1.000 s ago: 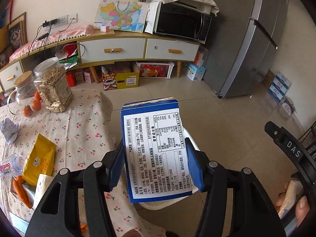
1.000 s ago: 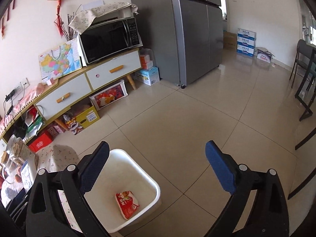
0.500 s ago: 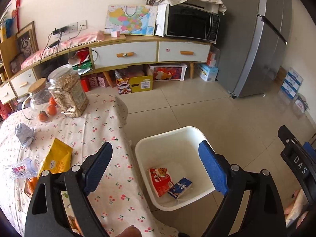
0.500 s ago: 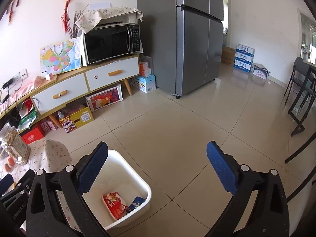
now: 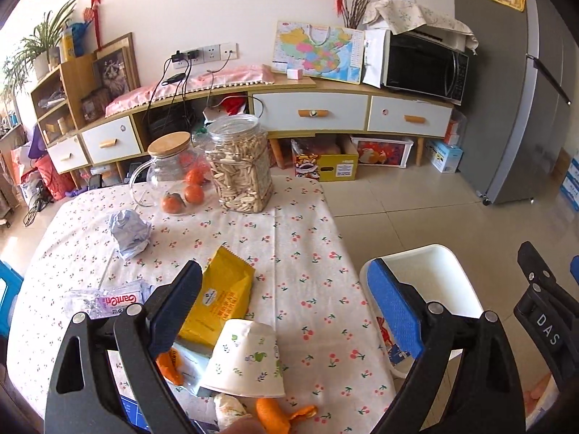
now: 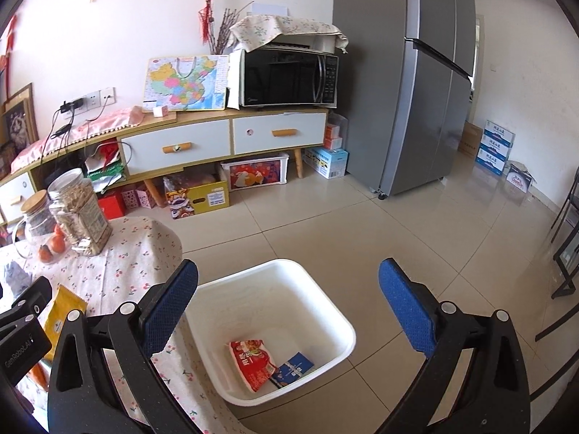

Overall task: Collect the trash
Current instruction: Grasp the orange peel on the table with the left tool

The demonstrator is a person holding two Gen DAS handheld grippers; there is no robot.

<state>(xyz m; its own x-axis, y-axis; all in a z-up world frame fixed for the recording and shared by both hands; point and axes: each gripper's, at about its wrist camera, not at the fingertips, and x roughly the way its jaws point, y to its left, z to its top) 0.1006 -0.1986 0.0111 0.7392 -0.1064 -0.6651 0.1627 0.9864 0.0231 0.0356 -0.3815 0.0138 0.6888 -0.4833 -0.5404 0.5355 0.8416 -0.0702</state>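
Observation:
A white bin [image 6: 289, 289] stands on the floor beside the table; a red packet [image 6: 253, 361] and a blue carton [image 6: 293, 365] lie in it. The bin also shows in the left wrist view [image 5: 430, 275]. My left gripper [image 5: 286, 307] is open and empty above the table, over a tipped paper cup [image 5: 246, 358] and a yellow packet [image 5: 220, 296]. Orange peel [image 5: 275, 412], a crumpled paper ball [image 5: 130, 231] and a flattened plastic bottle [image 5: 105, 300] lie on the tablecloth. My right gripper [image 6: 289, 303] is open and empty above the bin.
A jar of seeds [image 5: 240, 166] and a glass jug with oranges [image 5: 173, 173] stand at the table's far edge [image 5: 300, 181]. A sideboard [image 6: 224, 137] with a microwave [image 6: 286, 76] lines the wall; a fridge [image 6: 409, 79] stands to the right. Tiled floor [image 6: 416, 246] lies beyond the bin.
My left gripper let go of the blue carton, which now lies in the bin, then swung left over the table. My right gripper tilted down toward the bin.

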